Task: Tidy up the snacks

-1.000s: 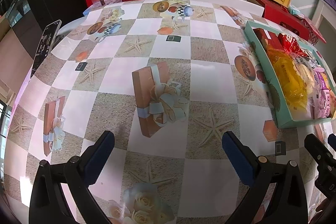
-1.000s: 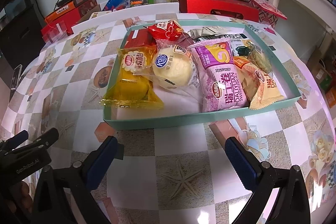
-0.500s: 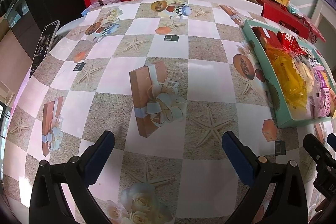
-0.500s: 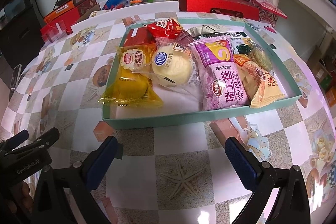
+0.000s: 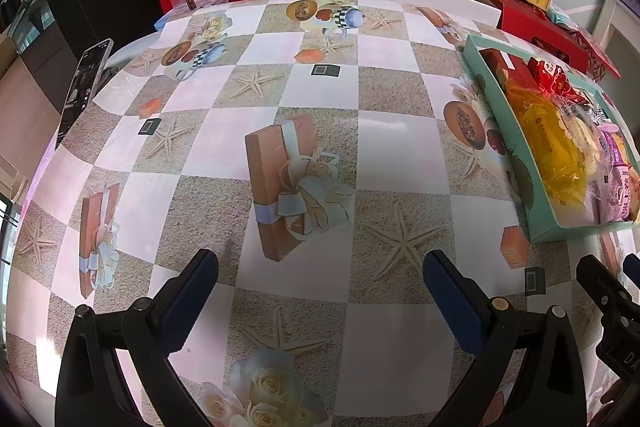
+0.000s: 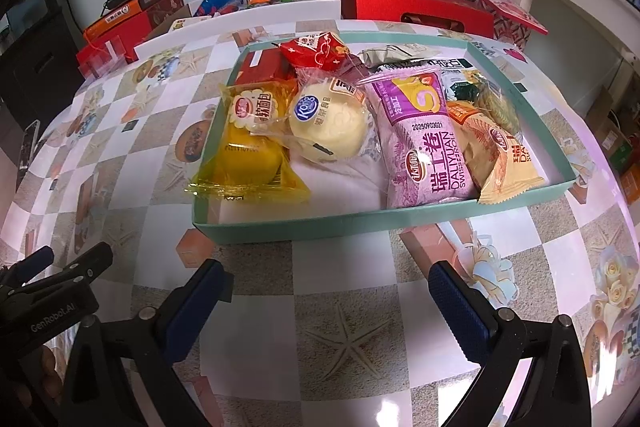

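Left gripper (image 5: 320,291) wide, bare tablecloth (image 5: 400,147) — right gripper (image 6: 326,301) wide, facing snack tray (image 6: 360,221)

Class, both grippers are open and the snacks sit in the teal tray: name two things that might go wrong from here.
1. The yellow bread pack overhangs the teal tray at its corner; a grab may tip it out.
2. The purple swiss roll pack overlaps the round bun; the right gripper may catch both.
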Motion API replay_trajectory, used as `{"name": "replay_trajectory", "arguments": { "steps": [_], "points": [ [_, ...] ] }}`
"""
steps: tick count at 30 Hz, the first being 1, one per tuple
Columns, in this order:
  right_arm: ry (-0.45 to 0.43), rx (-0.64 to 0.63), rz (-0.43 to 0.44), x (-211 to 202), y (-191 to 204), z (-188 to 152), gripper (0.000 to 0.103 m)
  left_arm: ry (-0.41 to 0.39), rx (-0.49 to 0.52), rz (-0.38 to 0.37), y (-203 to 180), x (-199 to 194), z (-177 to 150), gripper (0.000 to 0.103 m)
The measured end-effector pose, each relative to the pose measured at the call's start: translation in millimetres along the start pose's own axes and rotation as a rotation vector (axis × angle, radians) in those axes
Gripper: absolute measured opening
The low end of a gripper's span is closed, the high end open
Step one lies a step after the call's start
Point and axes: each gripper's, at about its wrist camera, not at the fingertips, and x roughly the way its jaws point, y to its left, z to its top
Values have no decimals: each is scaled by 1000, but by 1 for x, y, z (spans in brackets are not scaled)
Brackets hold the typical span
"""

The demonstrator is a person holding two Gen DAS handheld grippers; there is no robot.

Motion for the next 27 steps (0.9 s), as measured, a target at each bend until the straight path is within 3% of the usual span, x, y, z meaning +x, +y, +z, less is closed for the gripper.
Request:
{"name": "replay_trajectory", "arguments": {
  "steps": [27],
  "points": [
    [1, 1, 0, 1, -1, 0, 103, 5, 5, 3, -1, 3, -1, 102]
  ]
}}
